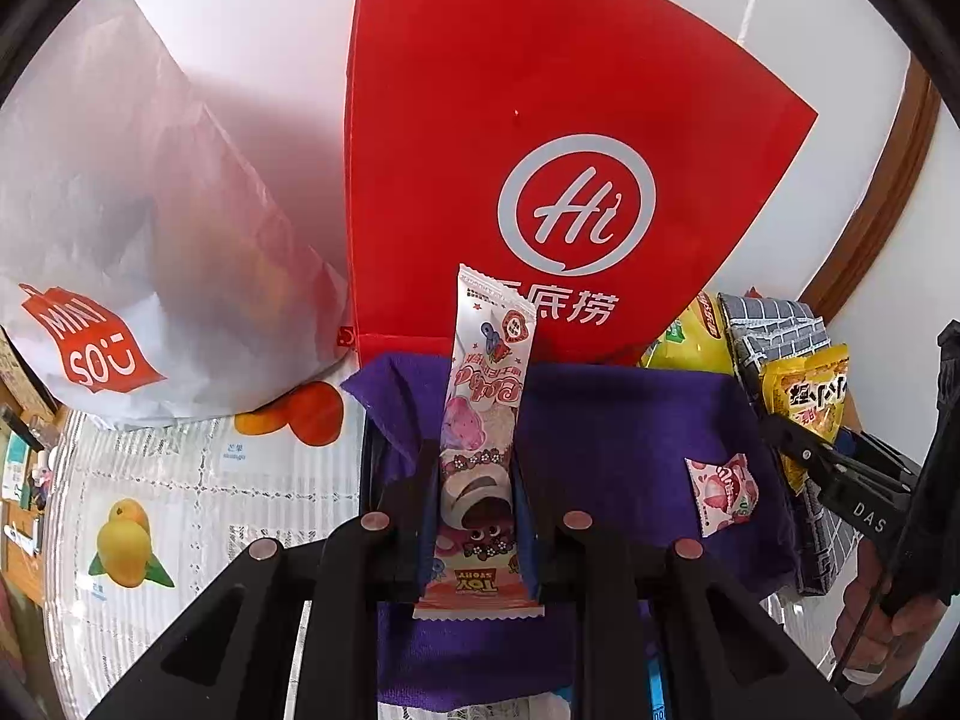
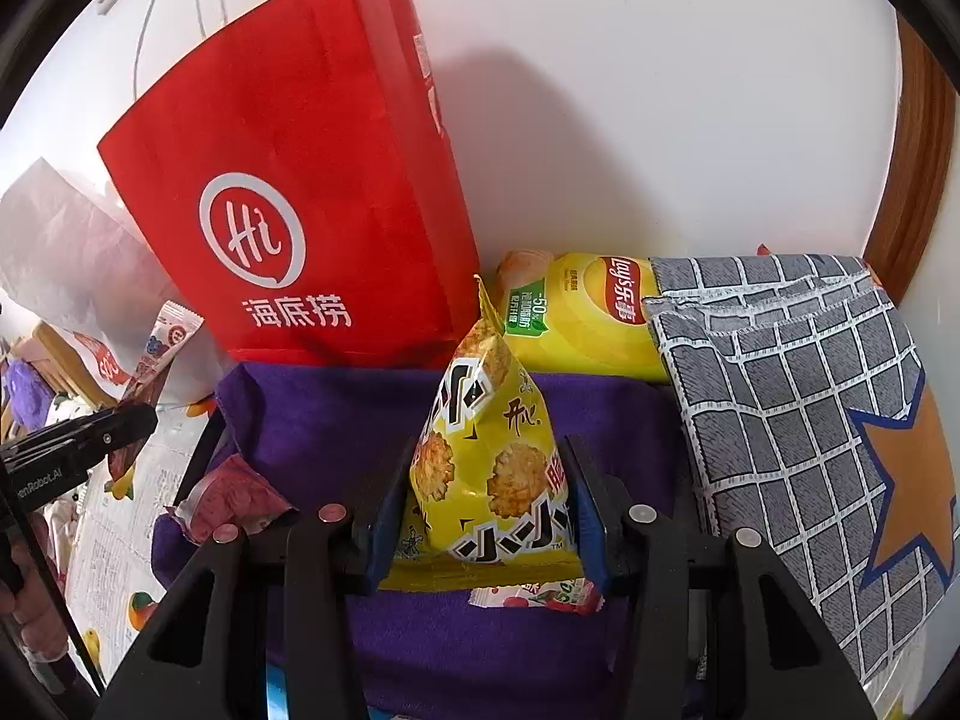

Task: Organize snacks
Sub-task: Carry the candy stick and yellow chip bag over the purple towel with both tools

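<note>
Two snacks are gripped above the purple cloth [image 1: 630, 420]: left fingers [image 1: 435, 480] clamp the pink bar [image 1: 486, 396]; only the right view shows right fingers [image 2: 585, 498] clamping the yellow packet [image 2: 486, 462].

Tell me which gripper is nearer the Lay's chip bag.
Right. The right gripper, shut on a yellow cracker pack, sits just in front of the Lay's chip bag; the left gripper, holding a pink snack bar, is farther left.

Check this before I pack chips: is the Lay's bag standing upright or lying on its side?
On its side. The yellow Lay's bag lies behind the purple cloth, its logo turned sideways, one end under the grey checked cloth.
</note>
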Available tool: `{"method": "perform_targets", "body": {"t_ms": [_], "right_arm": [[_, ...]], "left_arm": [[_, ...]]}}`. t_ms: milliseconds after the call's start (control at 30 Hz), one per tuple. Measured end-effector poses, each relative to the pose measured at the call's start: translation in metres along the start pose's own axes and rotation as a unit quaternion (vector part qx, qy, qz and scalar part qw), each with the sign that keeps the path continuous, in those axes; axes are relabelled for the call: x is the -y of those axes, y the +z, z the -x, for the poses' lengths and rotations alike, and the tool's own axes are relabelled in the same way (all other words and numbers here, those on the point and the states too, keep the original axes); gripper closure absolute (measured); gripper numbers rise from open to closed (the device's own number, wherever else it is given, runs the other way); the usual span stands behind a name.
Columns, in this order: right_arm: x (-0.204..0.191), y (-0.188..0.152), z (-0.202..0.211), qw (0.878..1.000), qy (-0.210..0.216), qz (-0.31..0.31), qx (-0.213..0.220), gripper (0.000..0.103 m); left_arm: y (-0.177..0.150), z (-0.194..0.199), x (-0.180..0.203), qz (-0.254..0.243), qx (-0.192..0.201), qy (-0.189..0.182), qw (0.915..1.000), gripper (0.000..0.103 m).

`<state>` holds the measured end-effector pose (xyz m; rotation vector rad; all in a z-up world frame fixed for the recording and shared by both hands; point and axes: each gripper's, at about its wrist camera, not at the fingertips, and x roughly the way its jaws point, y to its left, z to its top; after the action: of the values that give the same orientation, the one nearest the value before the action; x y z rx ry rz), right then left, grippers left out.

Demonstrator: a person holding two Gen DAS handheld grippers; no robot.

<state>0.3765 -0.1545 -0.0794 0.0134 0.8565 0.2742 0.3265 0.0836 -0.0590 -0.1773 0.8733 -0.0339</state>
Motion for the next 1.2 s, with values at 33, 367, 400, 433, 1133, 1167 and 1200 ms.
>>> {"method": "perform_targets", "body": {"t_ms": [33, 367, 400, 433, 1133, 1167, 1200], "right_arm": [[-0.001, 0.000, -0.001, 1.000, -0.001, 0.004, -0.001, 0.055], [-0.008, -0.003, -0.010, 0.999, 0.002, 0.021, -0.028, 0.055], [-0.007, -0.003, -0.011, 0.999, 0.001, 0.019, -0.030, 0.055], [-0.006, -0.003, -0.012, 0.999, -0.002, 0.018, -0.031, 0.055], [-0.024, -0.019, -0.044, 0.993, 0.002, 0.066, -0.102, 0.055], [-0.025, -0.020, -0.045, 0.992, 0.000, 0.070, -0.105, 0.055], [-0.026, -0.022, -0.048, 0.991, -0.003, 0.073, -0.109, 0.055]], "left_arm": [[0.000, 0.000, 0.000, 0.000, 0.000, 0.001, 1.0000, 0.082], [-0.002, -0.008, 0.002, -0.001, -0.009, 0.009, 0.9999, 0.082], [-0.002, -0.009, 0.001, 0.001, -0.011, 0.009, 0.9999, 0.082], [-0.002, -0.009, 0.001, 0.001, -0.012, 0.010, 0.9999, 0.082], [-0.011, -0.034, 0.016, -0.024, -0.059, 0.004, 0.9979, 0.082], [-0.012, -0.036, 0.018, -0.028, -0.065, 0.006, 0.9975, 0.082], [-0.013, -0.038, 0.020, -0.032, -0.070, 0.008, 0.9970, 0.082]]}}
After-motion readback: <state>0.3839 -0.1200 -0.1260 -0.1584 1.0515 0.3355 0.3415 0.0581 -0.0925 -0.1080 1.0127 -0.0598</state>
